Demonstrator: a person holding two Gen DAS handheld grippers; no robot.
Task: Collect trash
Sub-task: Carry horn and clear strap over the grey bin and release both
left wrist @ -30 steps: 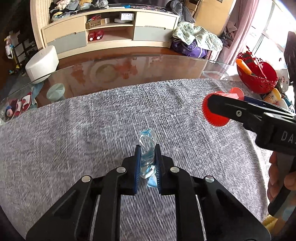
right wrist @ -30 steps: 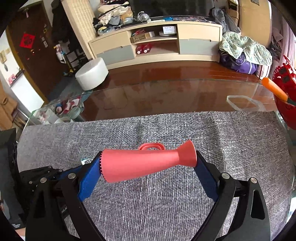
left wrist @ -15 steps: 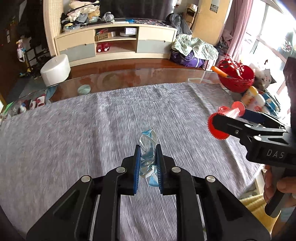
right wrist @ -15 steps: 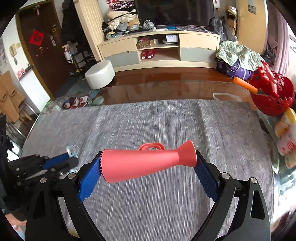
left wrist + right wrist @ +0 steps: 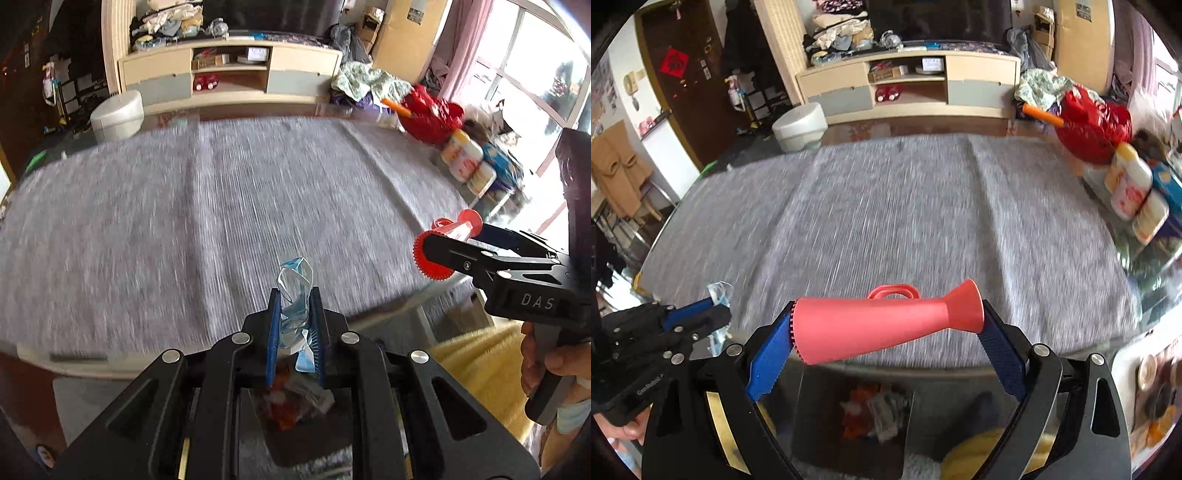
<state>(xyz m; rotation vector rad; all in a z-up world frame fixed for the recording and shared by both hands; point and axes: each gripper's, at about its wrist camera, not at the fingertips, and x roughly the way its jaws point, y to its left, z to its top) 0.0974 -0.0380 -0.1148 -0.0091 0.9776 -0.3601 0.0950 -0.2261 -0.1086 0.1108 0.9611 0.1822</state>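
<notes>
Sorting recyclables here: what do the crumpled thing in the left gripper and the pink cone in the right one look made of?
Crumpled wrapper: thin clear plastic film with blue print, glossy, see-through and creased. Pink cone: seemingly rigid moulded plastic, smooth matte, with a toothed rim and moulded loop.

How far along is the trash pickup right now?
Done: some scraps already lie in the dark bin below the table edge. In hand: the left gripper is shut on a crumpled clear wrapper, the right gripper on a red plastic cone. Left: dropping both in; the grey tablecloth shows no other trash.
</notes>
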